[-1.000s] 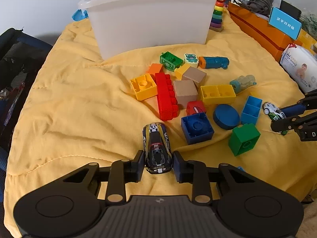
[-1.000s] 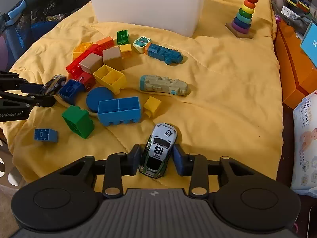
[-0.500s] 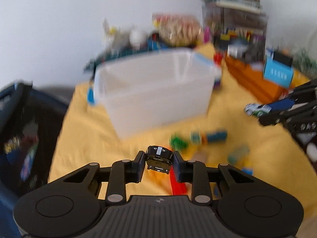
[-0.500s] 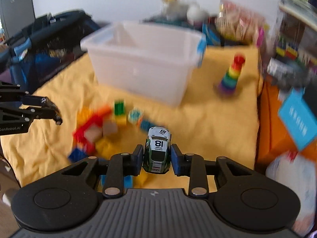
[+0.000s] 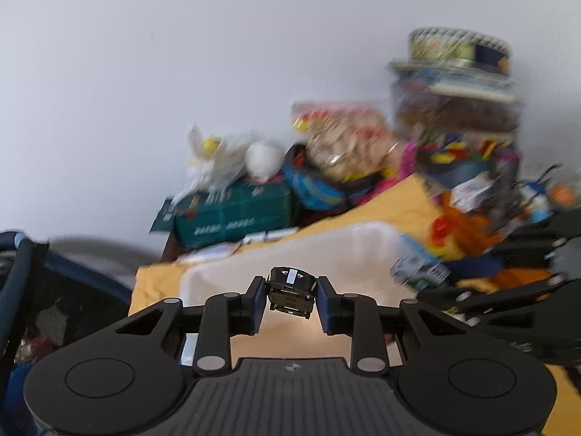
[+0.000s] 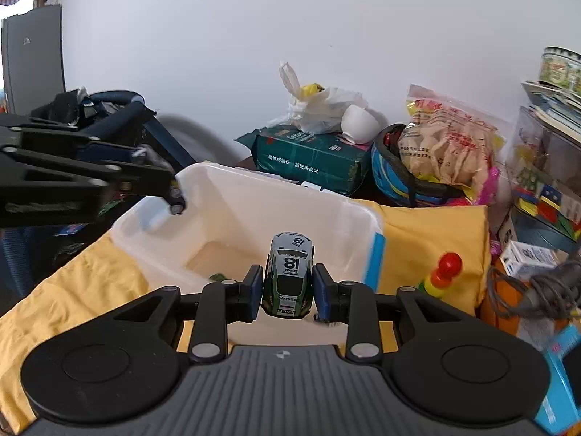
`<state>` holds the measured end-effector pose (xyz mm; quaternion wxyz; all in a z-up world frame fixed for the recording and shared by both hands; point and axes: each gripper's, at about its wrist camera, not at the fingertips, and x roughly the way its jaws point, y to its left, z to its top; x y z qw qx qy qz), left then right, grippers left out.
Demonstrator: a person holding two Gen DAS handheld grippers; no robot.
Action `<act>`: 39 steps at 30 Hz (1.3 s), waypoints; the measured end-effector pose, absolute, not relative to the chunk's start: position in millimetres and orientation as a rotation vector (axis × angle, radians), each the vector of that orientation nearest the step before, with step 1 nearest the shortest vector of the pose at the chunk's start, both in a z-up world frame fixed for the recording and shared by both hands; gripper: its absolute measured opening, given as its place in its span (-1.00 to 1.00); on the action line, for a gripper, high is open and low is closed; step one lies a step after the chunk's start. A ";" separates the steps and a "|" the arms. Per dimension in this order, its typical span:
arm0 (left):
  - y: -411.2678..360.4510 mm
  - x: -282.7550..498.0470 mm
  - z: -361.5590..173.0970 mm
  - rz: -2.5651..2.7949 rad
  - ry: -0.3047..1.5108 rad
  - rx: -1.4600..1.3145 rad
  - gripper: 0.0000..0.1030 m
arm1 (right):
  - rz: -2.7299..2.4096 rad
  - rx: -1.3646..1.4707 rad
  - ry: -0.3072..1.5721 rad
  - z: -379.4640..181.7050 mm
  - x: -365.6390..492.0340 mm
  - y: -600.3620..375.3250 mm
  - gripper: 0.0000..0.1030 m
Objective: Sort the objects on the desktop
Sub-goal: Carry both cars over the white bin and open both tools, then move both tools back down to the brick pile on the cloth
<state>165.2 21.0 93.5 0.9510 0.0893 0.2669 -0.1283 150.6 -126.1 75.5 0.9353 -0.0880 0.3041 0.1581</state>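
Observation:
My left gripper (image 5: pixel 289 299) is shut on a black and yellow toy car (image 5: pixel 290 290), held in the air over the near rim of the white plastic bin (image 5: pixel 326 243). My right gripper (image 6: pixel 288 287) is shut on a white and green toy car (image 6: pixel 289 272) marked 18, above the open bin (image 6: pixel 348 210). A small green object (image 6: pixel 216 277) lies on the bin floor. The left gripper (image 6: pixel 173 196) shows at the left of the right wrist view, over the bin's left rim. The right gripper with its car (image 5: pixel 417 272) appears blurred at the right of the left wrist view.
The bin stands on a yellow cloth (image 6: pixel 428 239). Behind it lie a green package (image 6: pixel 308 160), a white plastic bag (image 6: pixel 319 109), a snack bag (image 6: pixel 446 145) and stacked boxes (image 6: pixel 544 167). A ring stacker toy (image 6: pixel 441 272) stands right of the bin. A dark stroller (image 6: pixel 109 109) is at the left.
Both grippers have lifted their cars off the cloth and carried them up and forward over the bin. The block pile has dropped out of view.

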 end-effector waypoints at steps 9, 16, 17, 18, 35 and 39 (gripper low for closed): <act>37.9 196.8 43.6 -0.222 0.678 0.155 -0.23 | 0.270 -0.172 0.696 42.0 186.7 -109.8 -0.33; 43.3 175.4 53.5 -0.227 0.653 0.137 -0.09 | 0.279 -0.179 0.706 42.4 182.2 -109.4 -0.31; 43.0 169.4 55.0 -0.228 0.647 0.142 -0.08 | 0.287 -0.170 0.705 43.9 181.1 -110.2 -0.31; 42.6 162.4 56.2 -0.228 0.639 0.148 -0.04 | 0.295 -0.167 0.703 45.3 179.4 -110.5 -0.30; 29.5 29.3 -9.9 -0.276 0.767 0.244 0.19 | 0.340 -0.285 0.717 17.5 69.2 -142.7 -0.05; 17.7 11.6 -25.8 -0.355 0.847 0.205 0.19 | 0.385 -0.281 0.773 -3.0 44.3 -145.2 -0.05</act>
